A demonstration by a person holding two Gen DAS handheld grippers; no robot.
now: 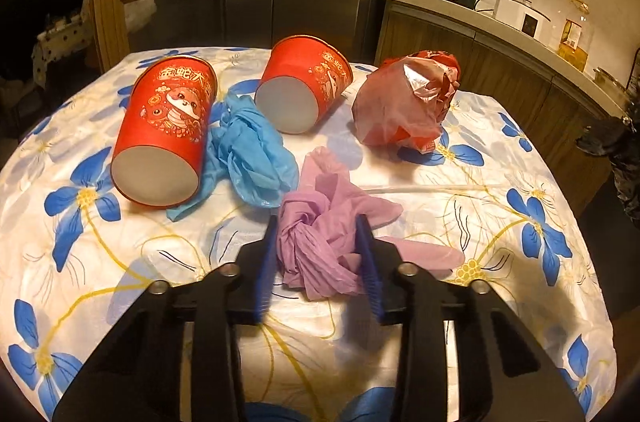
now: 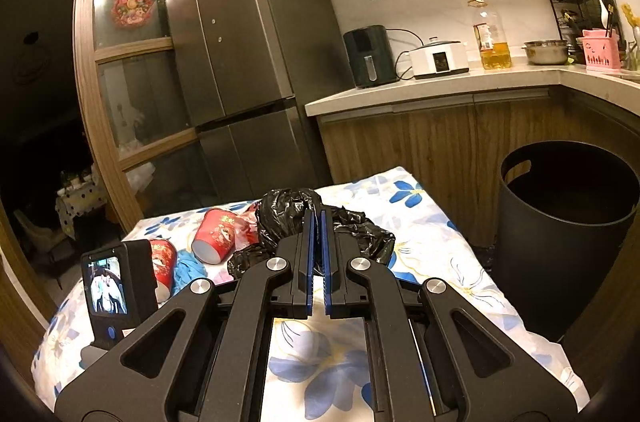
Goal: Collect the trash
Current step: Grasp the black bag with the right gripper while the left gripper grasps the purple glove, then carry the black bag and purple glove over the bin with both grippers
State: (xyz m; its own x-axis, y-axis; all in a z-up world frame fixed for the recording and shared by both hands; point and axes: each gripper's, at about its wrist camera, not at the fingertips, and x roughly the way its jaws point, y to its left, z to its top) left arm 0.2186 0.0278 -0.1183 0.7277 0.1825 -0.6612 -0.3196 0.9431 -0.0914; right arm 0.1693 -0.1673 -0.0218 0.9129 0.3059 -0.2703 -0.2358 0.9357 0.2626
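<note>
Desk under floral cloth. Black bin on floor beside desk. Two red cups on sides, far left. Red-pink bag far right. Blue glove between cups. Left gripper fingers apart, straddling purple glove. Right gripper fingers clamped on black bag.

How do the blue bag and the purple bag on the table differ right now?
The blue bag lies free beside a tipped red cup; the purple bag sits between the left gripper's jaws. The blue bag is farther from that gripper, the purple bag nearest. Both are crumpled thin plastic on the floral tablecloth.
</note>
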